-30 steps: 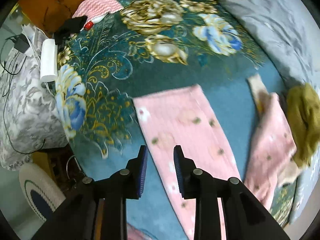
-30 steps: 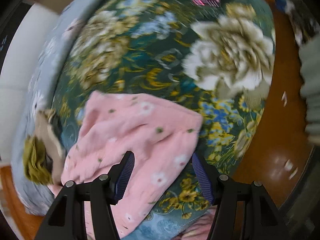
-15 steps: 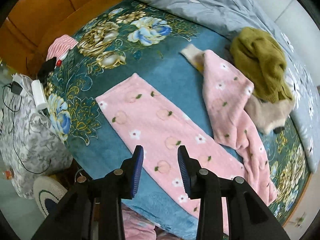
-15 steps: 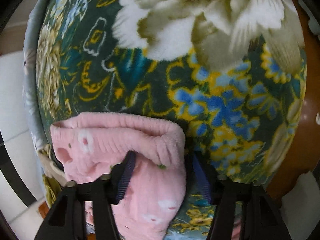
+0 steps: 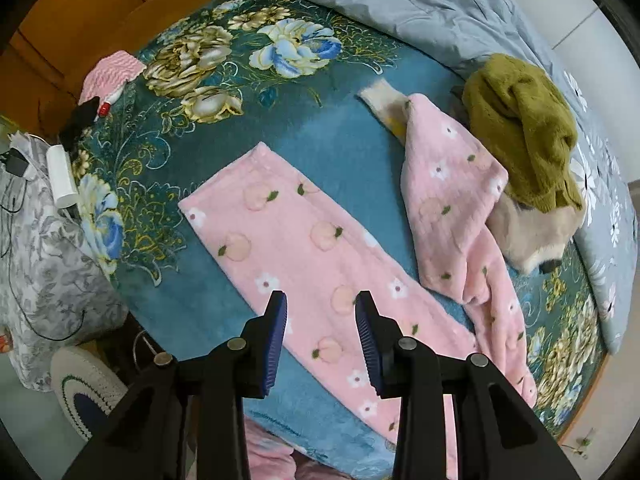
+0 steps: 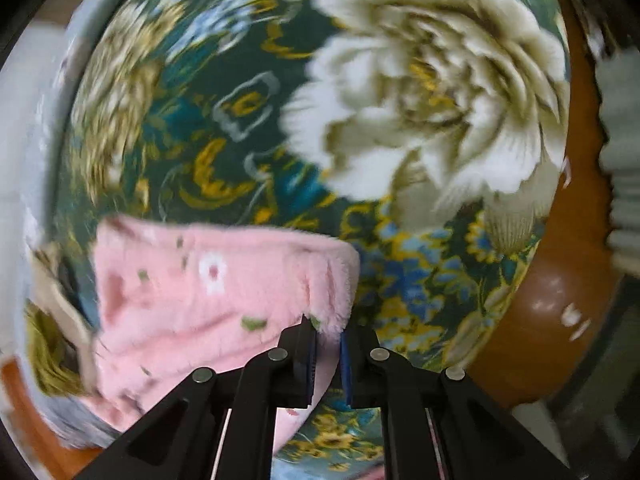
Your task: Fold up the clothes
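Pink fleece trousers with a flower and peach print (image 5: 304, 248) lie on a floral bed blanket (image 5: 224, 92). One leg lies flat and straight; the other leg (image 5: 452, 208) is bunched and twisted to the right. My left gripper (image 5: 320, 320) is open and empty, held above the flat leg. My right gripper (image 6: 326, 336) is shut on the thick hem edge of the pink trousers (image 6: 208, 300) and holds it lifted over the blanket (image 6: 248, 120).
An olive knit sweater (image 5: 524, 128) lies on a beige garment (image 5: 532, 232) at the right. A grey duvet (image 5: 420, 4) runs along the far side. A pink striped cloth (image 5: 112, 76) lies at the far left. The bed edge drops to a cluttered stand (image 5: 44, 216).
The right gripper has closed on the trousers' hem and raised it. The left gripper has pulled up and back, opening a little wider, so more of the bed shows.
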Action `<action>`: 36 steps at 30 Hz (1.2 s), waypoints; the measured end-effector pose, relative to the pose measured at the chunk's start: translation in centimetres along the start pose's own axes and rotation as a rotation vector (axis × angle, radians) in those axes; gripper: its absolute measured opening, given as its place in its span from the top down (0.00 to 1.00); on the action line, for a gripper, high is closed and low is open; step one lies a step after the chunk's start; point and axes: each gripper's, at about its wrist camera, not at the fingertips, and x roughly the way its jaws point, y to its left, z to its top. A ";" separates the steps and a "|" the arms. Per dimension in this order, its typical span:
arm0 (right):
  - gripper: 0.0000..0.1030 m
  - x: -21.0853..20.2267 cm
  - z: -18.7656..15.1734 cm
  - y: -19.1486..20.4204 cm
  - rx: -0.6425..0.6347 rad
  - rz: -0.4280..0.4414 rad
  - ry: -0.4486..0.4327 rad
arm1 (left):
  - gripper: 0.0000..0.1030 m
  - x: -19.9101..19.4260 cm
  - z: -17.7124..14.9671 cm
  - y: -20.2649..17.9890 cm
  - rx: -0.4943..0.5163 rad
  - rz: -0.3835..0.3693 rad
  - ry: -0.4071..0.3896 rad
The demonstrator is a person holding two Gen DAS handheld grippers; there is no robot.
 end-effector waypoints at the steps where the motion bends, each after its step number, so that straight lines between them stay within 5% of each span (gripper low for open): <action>1: 0.85 -0.6 -0.4 1.0 -0.004 -0.001 -0.023 | 0.65 0.3 0.6 0.2 -0.009 -0.012 0.006; 3: 0.72 -2.0 -1.2 2.5 0.014 -0.007 -0.076 | 0.65 1.2 2.2 0.6 -0.019 -0.047 0.018; 5: 0.47 -4.0 -2.0 3.8 0.032 -0.025 -0.142 | 0.60 2.1 3.9 0.8 -0.024 -0.080 0.029; 12: 0.47 -10.8 -7.5 10.9 -0.067 -0.020 -0.254 | 0.55 8.2 12.0 -0.6 -0.101 -0.198 0.068; 20: 0.46 -9.7 -18.4 22.5 -0.438 -0.066 -0.109 | 0.47 16.0 19.1 -6.3 -0.113 -0.239 0.133; 27: 0.46 -9.5 -22.0 23.4 -0.509 -0.143 -0.086 | 0.48 20.1 21.9 -10.8 -0.041 -0.184 0.134; 29: 0.46 -9.8 -22.3 22.6 -0.493 -0.165 -0.087 | 0.76 20.9 22.2 -11.2 -0.045 -0.181 0.142; 31: 0.46 -9.9 -22.2 21.8 -0.459 -0.179 -0.085 | 0.93 21.3 22.3 -11.6 -0.044 -0.190 0.150; 36: 0.46 -9.4 -21.9 21.3 -0.403 -0.173 -0.076 | 0.95 17.4 21.7 -10.7 -0.009 -0.208 0.012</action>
